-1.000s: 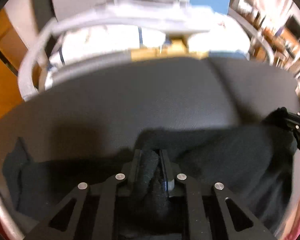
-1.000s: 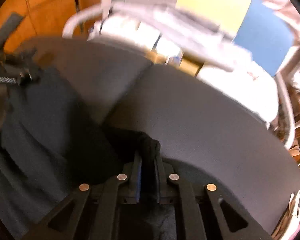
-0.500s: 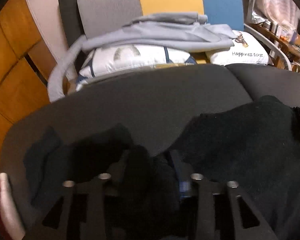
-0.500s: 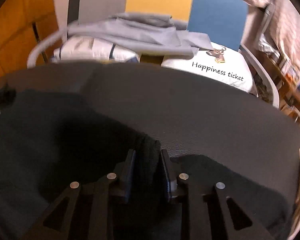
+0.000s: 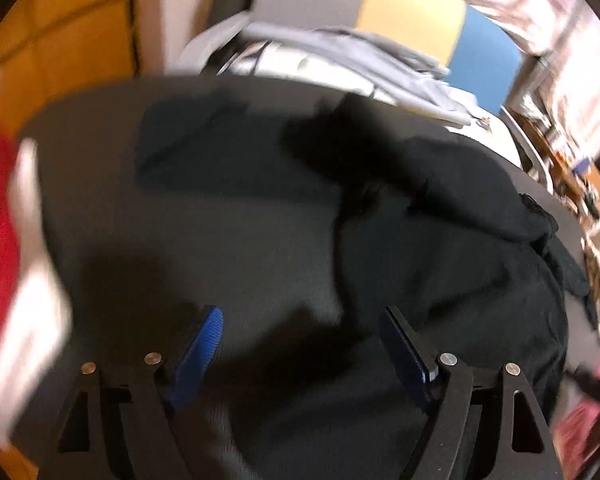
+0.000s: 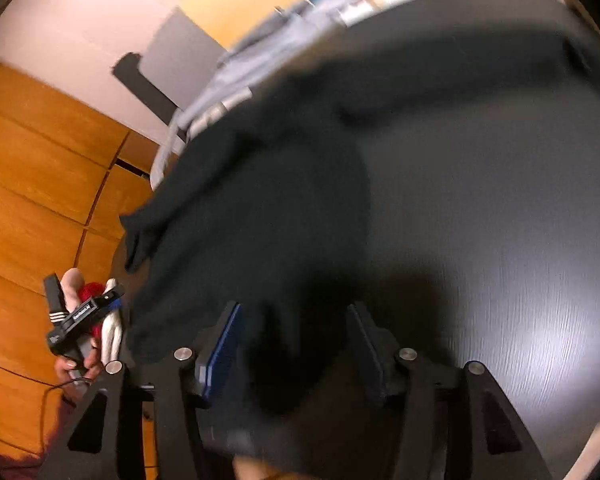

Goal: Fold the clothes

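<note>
**Both grippers released, garment lying in a rough heap: the fold looks only part done**

Nearest the left wrist camera, the left gripper [image 5: 300, 330] is standing wide apart, its blue pads [image 5: 204, 340] holding nothing; only dark table [image 5: 220, 240] is showing between them. Nearest the right wrist camera, the right gripper [image 6: 296, 336] is also spread wide. A flap of the black garment [image 6: 260, 220] is lying in the gap between its fingers, but neither pad appears to be pressing on it, so I judge it free.

Just beyond the left gripper, the black garment [image 5: 440, 240] is lying on the table, off to that gripper's right, bunched and ridged rather than flat. Its edges are running crooked and one corner is poking up toward the table's far side. From this I judge that a first fold may be laid, but the cloth is not yet squared or smoothed; further folds and tidying are still waiting.

Farther out, past the garment on the table, a second dark cloth [image 5: 188, 148] is lying flat; whether it is another piece or a finished one, I cannot tell.

Beyond the table's far edge, a grey garment [image 5: 360, 56] is draped over white pillows [image 5: 300, 66], apparently still unfolded.
</note>
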The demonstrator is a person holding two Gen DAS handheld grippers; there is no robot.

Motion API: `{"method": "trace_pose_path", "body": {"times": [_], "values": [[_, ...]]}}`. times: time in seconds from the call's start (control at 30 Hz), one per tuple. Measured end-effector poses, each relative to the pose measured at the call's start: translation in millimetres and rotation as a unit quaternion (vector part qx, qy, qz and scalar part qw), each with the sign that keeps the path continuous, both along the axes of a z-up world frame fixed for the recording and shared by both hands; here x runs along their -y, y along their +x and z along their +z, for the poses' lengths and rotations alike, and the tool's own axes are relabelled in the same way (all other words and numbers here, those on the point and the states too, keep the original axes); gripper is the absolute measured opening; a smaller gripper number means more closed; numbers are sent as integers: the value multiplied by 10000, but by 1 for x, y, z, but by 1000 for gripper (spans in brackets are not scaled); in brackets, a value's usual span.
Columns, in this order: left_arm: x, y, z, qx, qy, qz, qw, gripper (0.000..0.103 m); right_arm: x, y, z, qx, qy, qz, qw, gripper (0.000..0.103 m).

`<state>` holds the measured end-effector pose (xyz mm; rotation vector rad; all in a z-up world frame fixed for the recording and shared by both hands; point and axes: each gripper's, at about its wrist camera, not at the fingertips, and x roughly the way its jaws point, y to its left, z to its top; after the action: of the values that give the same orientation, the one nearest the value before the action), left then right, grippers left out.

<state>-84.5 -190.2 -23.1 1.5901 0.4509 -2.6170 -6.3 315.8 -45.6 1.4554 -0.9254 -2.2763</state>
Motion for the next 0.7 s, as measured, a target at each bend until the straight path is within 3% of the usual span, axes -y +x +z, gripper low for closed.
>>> {"method": "trace_pose_path", "body": {"times": [0.17,0.23,0.37,0.4,0.43,0.47,0.5,0.7], "values": [[-1,48,-17,111,579,137,9982,83,22,23,-9,-64,-595,0,9982,56],[-12,54,-18,52,453,16,9990,89,45,25,-14,18,-736,198,9971,56],[-45,67,-18,-39,181,-393,9991,89,85,21,-27,189,-822,497,9952,56],[-55,70,-17,-67,110,-526,9985,82,93,21,-29,225,-785,536,9952,45],[-63,73,-16,-89,9,-629,9980,54,99,20,-30,202,-585,569,9965,36],[-69,76,-15,-78,-121,-761,9970,34,105,15,-27,97,-339,622,9974,16],[-71,79,-14,-48,-95,-869,9962,11,103,16,-19,-75,-298,650,9974,14],[-54,90,3,-22,856,-902,9922,10,52,33,39,-858,-142,320,9957,10]]}}
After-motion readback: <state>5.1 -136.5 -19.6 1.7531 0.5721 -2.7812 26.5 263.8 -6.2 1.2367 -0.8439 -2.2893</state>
